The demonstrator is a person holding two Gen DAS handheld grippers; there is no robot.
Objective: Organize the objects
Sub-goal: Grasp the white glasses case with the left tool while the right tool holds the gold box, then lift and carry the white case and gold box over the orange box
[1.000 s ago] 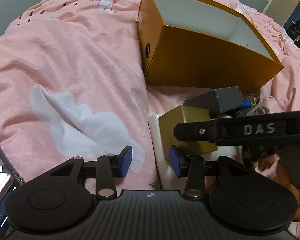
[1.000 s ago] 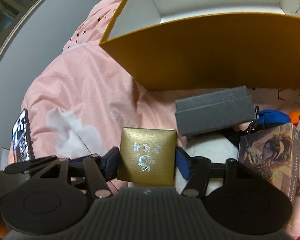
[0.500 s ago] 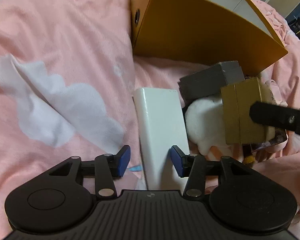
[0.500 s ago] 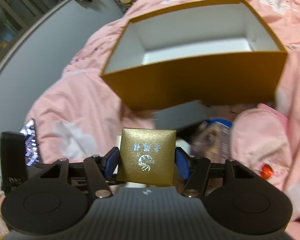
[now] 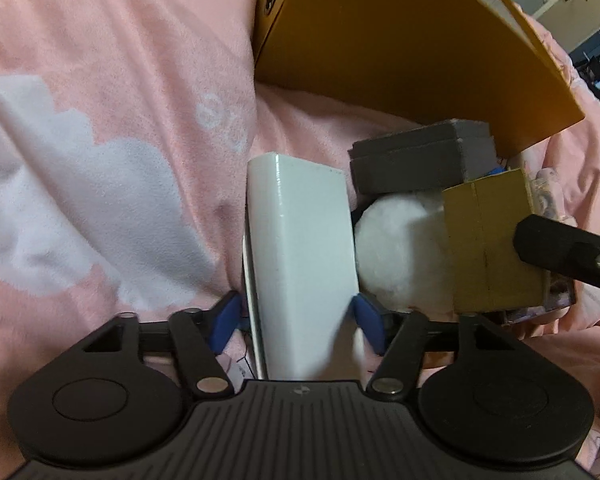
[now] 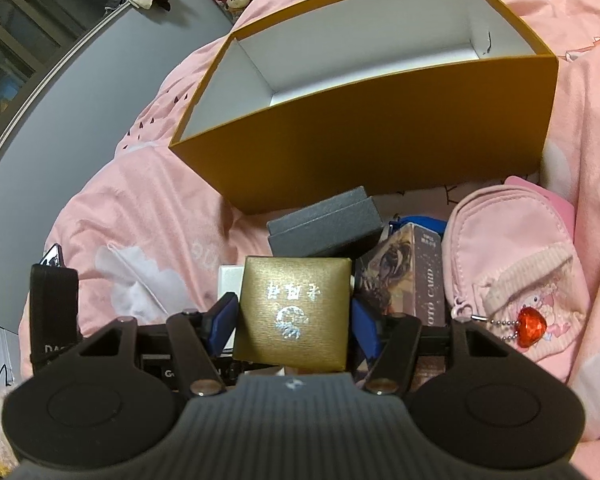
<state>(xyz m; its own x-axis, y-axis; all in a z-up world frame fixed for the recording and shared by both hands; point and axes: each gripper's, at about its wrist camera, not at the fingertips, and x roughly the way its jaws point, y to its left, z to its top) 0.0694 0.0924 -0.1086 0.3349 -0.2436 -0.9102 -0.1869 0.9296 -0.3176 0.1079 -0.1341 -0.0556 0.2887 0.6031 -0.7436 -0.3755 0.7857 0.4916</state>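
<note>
While clamped in right tongs (image 6: pixel 294 322), small gold box (image 6: pixel 294 312), silver-foil emblem

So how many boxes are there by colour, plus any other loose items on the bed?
Gold boxes: 2, the big open box and the small gold box
Grey box: 1
White box: 1
Card box: 1
Pink pouch: 1
White plush: 1
Total: 7

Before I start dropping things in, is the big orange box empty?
Looks empty: the orange box stands open-topped, its visible white walls and floor bare. The near floor strip is hidden behind its front wall.
</note>
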